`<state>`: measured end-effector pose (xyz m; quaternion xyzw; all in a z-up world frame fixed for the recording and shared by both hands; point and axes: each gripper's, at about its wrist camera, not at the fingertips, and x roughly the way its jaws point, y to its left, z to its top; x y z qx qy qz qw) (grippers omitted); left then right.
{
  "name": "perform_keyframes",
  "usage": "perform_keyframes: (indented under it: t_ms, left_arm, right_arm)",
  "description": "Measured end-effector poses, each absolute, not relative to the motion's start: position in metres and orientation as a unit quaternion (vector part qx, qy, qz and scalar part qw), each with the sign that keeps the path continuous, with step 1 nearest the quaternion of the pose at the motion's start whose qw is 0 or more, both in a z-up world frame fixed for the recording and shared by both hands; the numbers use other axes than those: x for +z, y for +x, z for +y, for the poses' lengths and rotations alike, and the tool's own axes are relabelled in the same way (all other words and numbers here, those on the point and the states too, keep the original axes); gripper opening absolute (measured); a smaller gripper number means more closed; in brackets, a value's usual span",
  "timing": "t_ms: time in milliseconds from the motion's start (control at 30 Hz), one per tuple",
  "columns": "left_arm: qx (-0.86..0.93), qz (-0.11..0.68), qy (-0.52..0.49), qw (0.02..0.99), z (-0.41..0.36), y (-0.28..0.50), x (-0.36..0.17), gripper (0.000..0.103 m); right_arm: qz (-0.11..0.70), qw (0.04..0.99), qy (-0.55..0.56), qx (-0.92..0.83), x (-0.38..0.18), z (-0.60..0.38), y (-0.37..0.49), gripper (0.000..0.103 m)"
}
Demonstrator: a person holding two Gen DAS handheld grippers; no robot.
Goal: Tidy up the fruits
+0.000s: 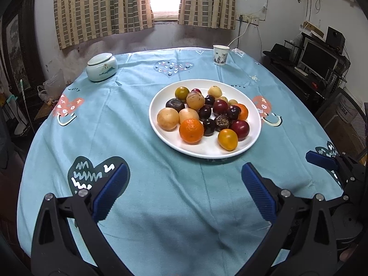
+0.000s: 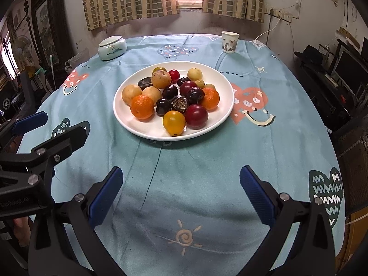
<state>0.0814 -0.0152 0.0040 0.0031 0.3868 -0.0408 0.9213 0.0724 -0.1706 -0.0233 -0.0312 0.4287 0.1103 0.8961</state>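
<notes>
Jaws wide on left gripper (image 1: 185,189) and right gripper (image 2: 181,189), hovering level, short of fruit plate (image 2: 128,124)

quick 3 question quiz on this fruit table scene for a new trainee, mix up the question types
1. True or false: the left gripper is shut on a fruit.
2. Which stands at the table's far left? A) lidded ceramic jar B) paper cup C) white plate
3. Fill in: all the fruit lies on the ____.

Key:
1. False; both it and the right gripper are open and empty.
2. A
3. white plate
</notes>
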Motion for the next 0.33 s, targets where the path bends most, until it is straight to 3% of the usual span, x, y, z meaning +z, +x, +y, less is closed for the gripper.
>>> perform_keyframes:
  t_ms: [333]
  left_arm:
    - [-0.047, 0.399, -0.004, 0.916, -0.0157, 0.0867, -0.0005, 0.101]
  right_arm:
    - [0.430, 0.895, -0.030, 0.111, -0.0234, -0.1727, 0.0733, 0.102]
